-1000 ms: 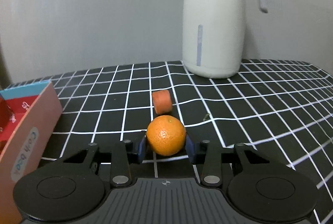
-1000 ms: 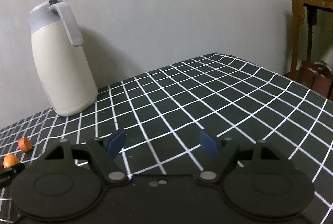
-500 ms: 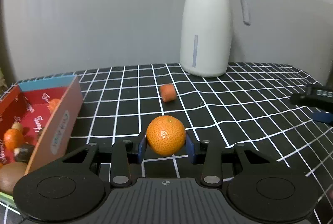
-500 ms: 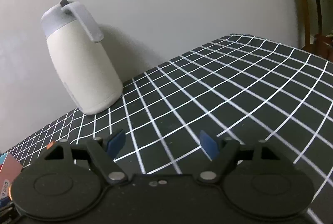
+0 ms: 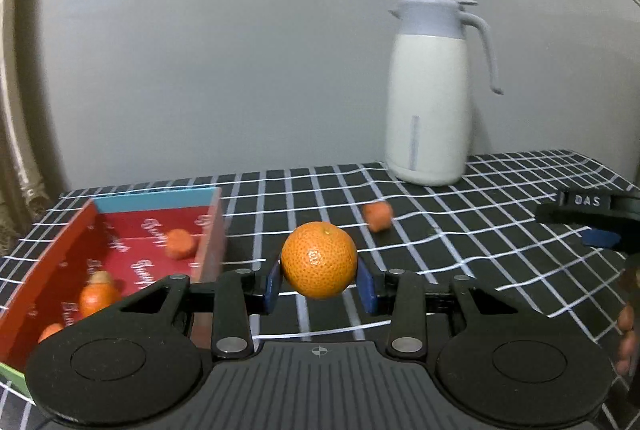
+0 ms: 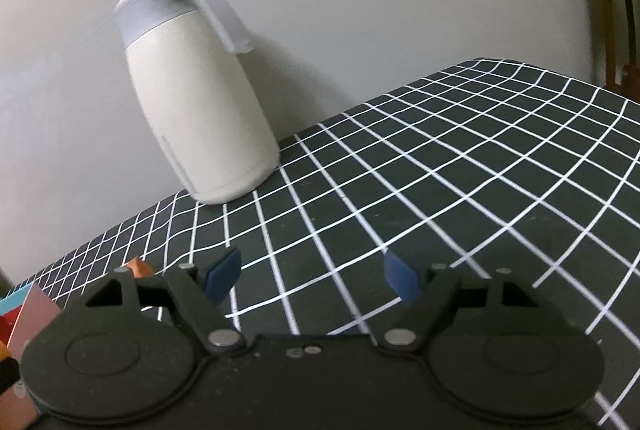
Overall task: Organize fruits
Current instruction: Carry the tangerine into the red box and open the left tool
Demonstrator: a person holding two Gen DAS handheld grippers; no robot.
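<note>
Orange and dimpled, the mandarin (image 5: 319, 259) sits clamped between the two blue pads of my left gripper (image 5: 319, 284), held clear above the checked tablecloth (image 5: 460, 250). A second ago the same fruit was in the same squeeze, but the view around it has swung: the red box (image 5: 132, 242) was only a corner at the left edge then, and now its whole inside faces me, just left of the gripper, with several small orange fruits (image 5: 180, 243) lying in it. The loose orange piece (image 5: 377, 215) on the cloth, which stood straight beyond the mandarin before, now lies off to the right of it. The cream jug (image 5: 430, 110) has slid rightward too, against the grey wall. At the far right edge the tip of my right gripper (image 5: 600, 237) has come into sight. In its own view my right gripper (image 6: 314, 276) stands with pads wide apart and nothing between them, over bare cloth, and the jug (image 6: 200, 102) looms larger and nearer than before.
</note>
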